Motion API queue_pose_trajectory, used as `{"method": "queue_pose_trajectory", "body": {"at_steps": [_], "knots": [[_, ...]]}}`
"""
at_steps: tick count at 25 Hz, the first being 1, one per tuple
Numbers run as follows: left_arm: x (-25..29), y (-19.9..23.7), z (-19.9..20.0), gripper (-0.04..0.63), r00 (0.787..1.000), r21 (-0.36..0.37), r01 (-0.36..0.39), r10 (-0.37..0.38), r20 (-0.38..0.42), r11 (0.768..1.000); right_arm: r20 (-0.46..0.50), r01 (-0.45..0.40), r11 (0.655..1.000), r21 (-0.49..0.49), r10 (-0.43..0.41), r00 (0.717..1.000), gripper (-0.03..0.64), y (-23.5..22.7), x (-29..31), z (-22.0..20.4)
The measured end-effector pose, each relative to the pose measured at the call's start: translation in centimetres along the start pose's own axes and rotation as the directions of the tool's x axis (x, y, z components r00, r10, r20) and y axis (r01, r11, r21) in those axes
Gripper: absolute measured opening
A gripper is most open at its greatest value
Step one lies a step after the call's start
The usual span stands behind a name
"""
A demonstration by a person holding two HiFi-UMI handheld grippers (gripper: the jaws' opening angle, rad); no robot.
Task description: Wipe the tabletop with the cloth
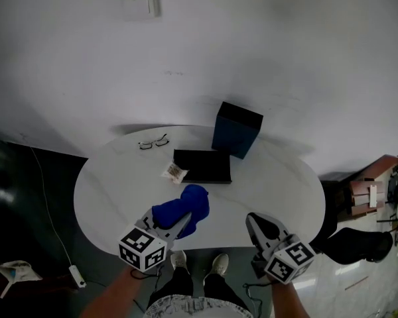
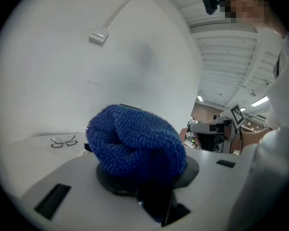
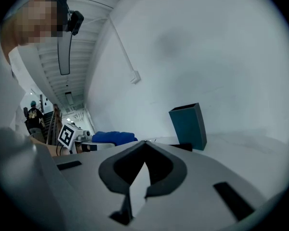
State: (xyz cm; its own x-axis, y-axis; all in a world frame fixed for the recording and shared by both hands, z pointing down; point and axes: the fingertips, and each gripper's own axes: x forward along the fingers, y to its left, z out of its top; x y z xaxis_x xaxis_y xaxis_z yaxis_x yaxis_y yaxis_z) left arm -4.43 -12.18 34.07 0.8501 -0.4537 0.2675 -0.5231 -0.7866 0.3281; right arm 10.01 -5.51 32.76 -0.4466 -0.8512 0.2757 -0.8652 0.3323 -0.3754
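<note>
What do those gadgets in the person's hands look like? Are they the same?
Yes, the left gripper and right gripper are a matching pair. Both have pale grey bodies tapering to two pointed jaws lined with dark pads. At the rear of each sits a white block printed with black square markers: the left cube and the right cube.

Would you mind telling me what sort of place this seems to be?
Probably an office or lab corner: a white oval table stands against a plain white wall, carrying eyeglasses, a dark blue box and a flat black case. Ceiling strip lights show beyond.
</note>
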Motion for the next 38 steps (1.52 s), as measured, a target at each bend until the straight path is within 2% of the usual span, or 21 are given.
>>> {"method": "queue_pose_trajectory", "body": {"at_steps": [21, 29, 38], "knots": [[-2.7, 1.5, 5.8, 0.124, 0.994, 0.024, -0.007, 0.005, 0.105, 1.000, 0.056, -0.024, 0.998, -0.063, 0.027, 0.998, 0.008, 2.5, 2.1, 4.6], [-3.8, 1.9, 6.4, 0.124, 0.992, 0.023, -0.013, 0.010, 0.129, 1.000, 0.066, -0.039, 0.996, -0.075, 0.044, 0.997, 0.008, 3.3, 2.6, 5.2], [-4.0, 1.7, 5.8, 0.124, 0.993, 0.007, -0.011, 0.010, 0.121, 1.000, 0.047, -0.055, 0.995, -0.077, 0.059, 0.997, 0.008, 3.6, 2.7, 4.7]]}}
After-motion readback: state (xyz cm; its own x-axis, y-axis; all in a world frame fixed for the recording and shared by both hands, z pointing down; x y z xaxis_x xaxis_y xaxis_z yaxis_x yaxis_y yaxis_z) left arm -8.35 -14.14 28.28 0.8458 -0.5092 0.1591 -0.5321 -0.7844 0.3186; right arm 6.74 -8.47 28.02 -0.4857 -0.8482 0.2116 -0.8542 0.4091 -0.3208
